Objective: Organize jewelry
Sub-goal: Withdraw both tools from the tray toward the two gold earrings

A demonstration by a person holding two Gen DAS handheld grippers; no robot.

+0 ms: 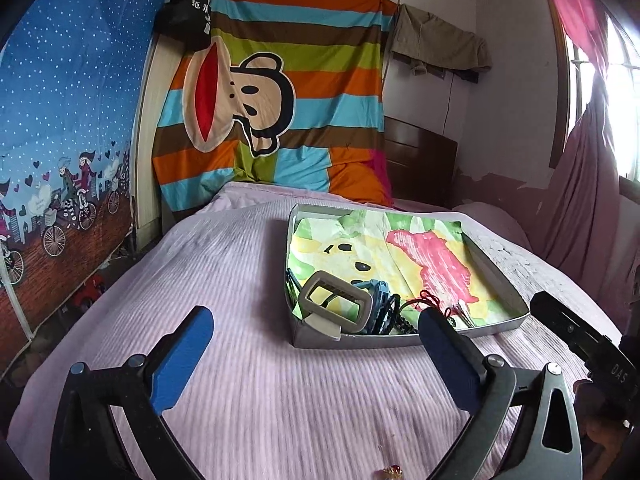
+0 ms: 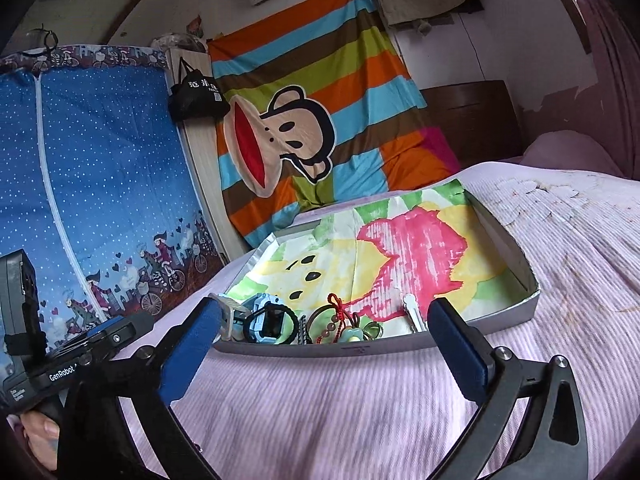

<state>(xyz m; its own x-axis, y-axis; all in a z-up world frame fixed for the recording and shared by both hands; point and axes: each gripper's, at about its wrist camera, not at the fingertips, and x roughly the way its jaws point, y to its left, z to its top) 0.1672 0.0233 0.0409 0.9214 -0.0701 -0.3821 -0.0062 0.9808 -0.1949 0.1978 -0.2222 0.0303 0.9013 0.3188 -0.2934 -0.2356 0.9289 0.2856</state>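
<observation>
Beyond the left gripper (image 1: 316, 334), whose blue pads stand spread wide with nothing between them, a shallow grey tray (image 1: 404, 341) lies on the lilac bed cover (image 1: 224, 264), lined with a bright painted paper; in the tray's near corner the jewelry is heaped together: a grey rectangular buckle (image 1: 335, 300), a blue watch (image 1: 378, 294) just beside it and a red cord (image 1: 430, 298) a little further along the near wall. One small gold and red trinket (image 1: 390, 471) lies loose on the cover, well short of the tray, at the lower edge of this view. From the right wrist, the right gripper (image 2: 326, 340) is likewise released and empty, poised just short of the tray's near wall (image 2: 352, 350), with the blue watch (image 2: 266, 322), a red knotted charm (image 2: 340, 316) and a white clip (image 2: 416, 312) crowded behind it. Judging by this tangle, the next pick should take one piece cleanly: come in low over the wall, straddle a single item, and close gently so cords do not drag neighbours along
</observation>
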